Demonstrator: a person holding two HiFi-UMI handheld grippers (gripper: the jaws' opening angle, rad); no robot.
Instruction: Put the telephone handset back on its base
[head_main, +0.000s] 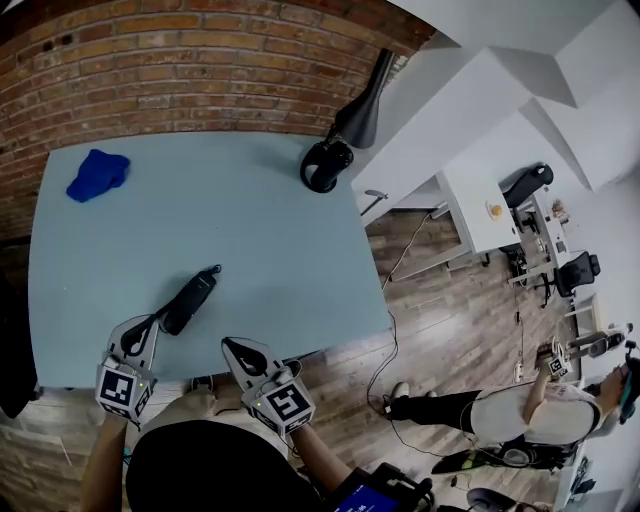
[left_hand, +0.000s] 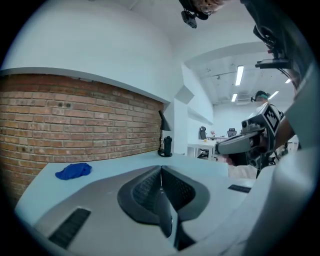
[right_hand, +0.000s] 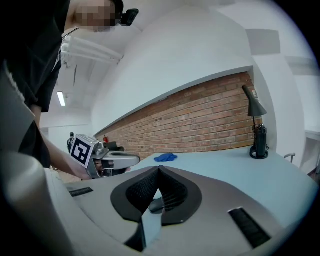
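A black telephone handset (head_main: 190, 300) lies slantwise on the light blue table (head_main: 250, 220), its short antenna pointing away from me. I cannot make out a separate base. My left gripper (head_main: 152, 323) is at the table's near edge with its tip right beside the handset's near end, jaws shut and nothing between them (left_hand: 161, 170). My right gripper (head_main: 233, 346) hovers over the near edge to the right of the handset, apart from it. Its jaws are together too (right_hand: 159, 170), and a dark sliver of the handset (right_hand: 156, 204) shows below the pads.
A blue cloth (head_main: 97, 173) lies at the far left corner. A black desk lamp (head_main: 330, 160) stands at the far right edge against the brick wall. Right of the table are wood floor, white desks (head_main: 490, 200) and a person (head_main: 500, 412) low down.
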